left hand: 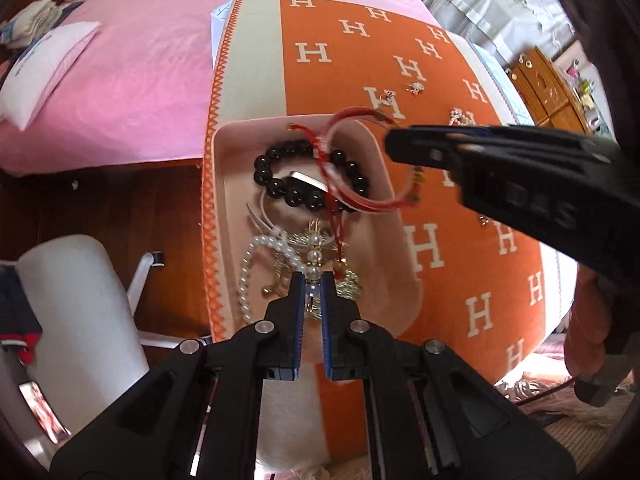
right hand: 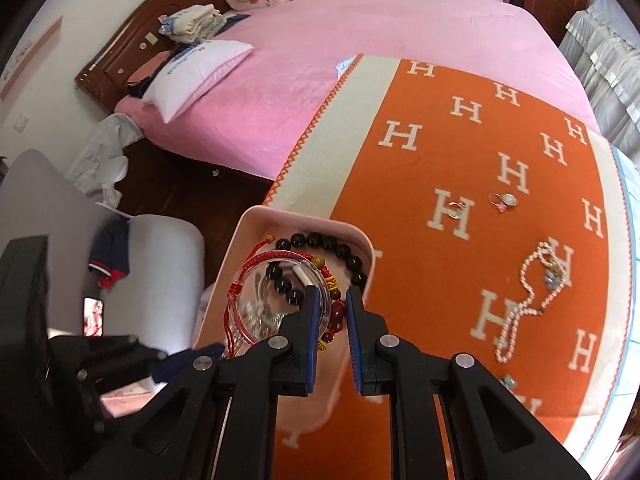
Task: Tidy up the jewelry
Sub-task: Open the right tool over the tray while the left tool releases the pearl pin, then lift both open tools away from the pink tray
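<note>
Pink bed (right hand: 360, 60), wooden headboard (right hand: 116, 64), white pillow (right hand: 200, 76), dark floor (left hand: 100, 204), possibly curtains (right hand: 604, 64).

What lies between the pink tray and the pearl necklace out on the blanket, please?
Nothing: the right wrist view shows only bare orange blanket between the pink tray and the pearl necklace.

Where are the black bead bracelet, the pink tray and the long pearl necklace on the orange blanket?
black bead bracelet (left hand: 298, 196), left wrist view, on its lower beads.
pink tray (right hand: 256, 216), right wrist view, far rim corner.
pearl necklace (right hand: 516, 316), right wrist view, mid strand.
</note>
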`<move>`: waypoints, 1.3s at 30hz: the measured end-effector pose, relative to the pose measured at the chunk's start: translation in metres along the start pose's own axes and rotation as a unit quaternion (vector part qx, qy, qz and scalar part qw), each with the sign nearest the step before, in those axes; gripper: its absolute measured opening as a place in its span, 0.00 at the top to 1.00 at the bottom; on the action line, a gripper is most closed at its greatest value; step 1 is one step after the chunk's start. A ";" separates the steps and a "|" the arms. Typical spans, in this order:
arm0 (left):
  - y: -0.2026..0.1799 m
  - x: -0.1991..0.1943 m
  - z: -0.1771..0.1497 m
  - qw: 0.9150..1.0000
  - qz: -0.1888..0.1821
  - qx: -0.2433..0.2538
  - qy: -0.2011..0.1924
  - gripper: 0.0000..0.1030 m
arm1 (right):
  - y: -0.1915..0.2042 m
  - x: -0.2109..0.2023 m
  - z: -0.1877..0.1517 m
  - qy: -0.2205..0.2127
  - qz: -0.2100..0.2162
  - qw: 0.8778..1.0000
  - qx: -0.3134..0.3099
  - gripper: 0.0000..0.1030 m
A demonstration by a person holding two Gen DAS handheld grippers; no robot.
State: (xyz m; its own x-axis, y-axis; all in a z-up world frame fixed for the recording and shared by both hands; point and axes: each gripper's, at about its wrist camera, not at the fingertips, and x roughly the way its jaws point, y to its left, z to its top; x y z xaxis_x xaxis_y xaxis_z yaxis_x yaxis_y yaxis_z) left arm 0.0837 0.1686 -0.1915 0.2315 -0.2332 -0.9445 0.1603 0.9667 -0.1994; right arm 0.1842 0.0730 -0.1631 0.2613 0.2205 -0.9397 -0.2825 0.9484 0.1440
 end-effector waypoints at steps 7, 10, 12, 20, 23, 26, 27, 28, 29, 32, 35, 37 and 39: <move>0.009 0.007 0.004 1.000 -0.005 0.019 0.009 0.74 | 0.001 0.042 0.018 0.022 0.005 1.000 0.022 0.86; 0.014 0.003 0.003 1.000 -0.008 0.014 0.001 0.53 | -0.002 0.050 0.020 0.027 0.007 0.999 0.038 0.75; 0.017 0.000 0.003 1.000 -0.004 0.011 -0.003 0.53 | -0.005 0.049 0.020 0.023 0.008 0.999 0.045 0.74; 0.023 -0.008 0.005 1.000 -0.003 -0.010 -0.009 0.53 | -0.007 0.023 0.005 0.012 0.007 0.999 0.045 0.74; 0.020 -0.012 0.008 1.000 -0.001 -0.012 -0.012 0.53 | -0.008 0.010 -0.003 0.006 0.003 0.999 0.045 0.74; 0.016 -0.015 0.009 1.000 0.001 -0.010 -0.015 0.53 | -0.011 -0.003 -0.012 0.001 -0.002 0.999 0.041 0.74; 0.014 -0.015 0.009 1.000 0.001 -0.009 -0.016 0.53 | -0.013 -0.007 -0.015 -0.002 -0.005 0.999 0.040 0.74; 0.012 -0.016 0.009 1.000 0.002 -0.007 -0.017 0.53 | -0.014 -0.011 -0.019 -0.003 -0.006 0.999 0.039 0.74; 0.010 -0.017 0.009 1.000 0.003 -0.005 -0.017 0.53 | -0.015 -0.015 -0.022 -0.005 -0.008 0.999 0.039 0.74; 0.005 -0.019 0.008 1.000 0.004 0.002 -0.019 0.53 | -0.022 -0.025 -0.035 -0.008 -0.015 0.999 0.042 0.74; -0.001 -0.022 0.007 1.000 0.002 0.007 -0.022 0.53 | -0.031 -0.031 -0.049 -0.006 -0.021 0.998 0.051 0.74; -0.004 -0.024 0.007 1.000 0.000 0.011 -0.023 0.53 | -0.038 -0.036 -0.059 -0.005 -0.026 0.998 0.061 0.74; -0.009 -0.024 0.005 1.000 -0.003 0.015 -0.022 0.53 | -0.046 -0.041 -0.066 -0.006 -0.030 0.997 0.073 0.74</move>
State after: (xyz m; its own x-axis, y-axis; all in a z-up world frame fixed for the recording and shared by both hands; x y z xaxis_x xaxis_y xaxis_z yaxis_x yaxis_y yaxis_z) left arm 0.0818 0.1651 -0.1651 0.2724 -0.2446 -0.9306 0.1914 0.9616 -0.1967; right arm 0.1254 0.0053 -0.1522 0.2847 0.1635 -0.9446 -0.1289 0.9829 0.1313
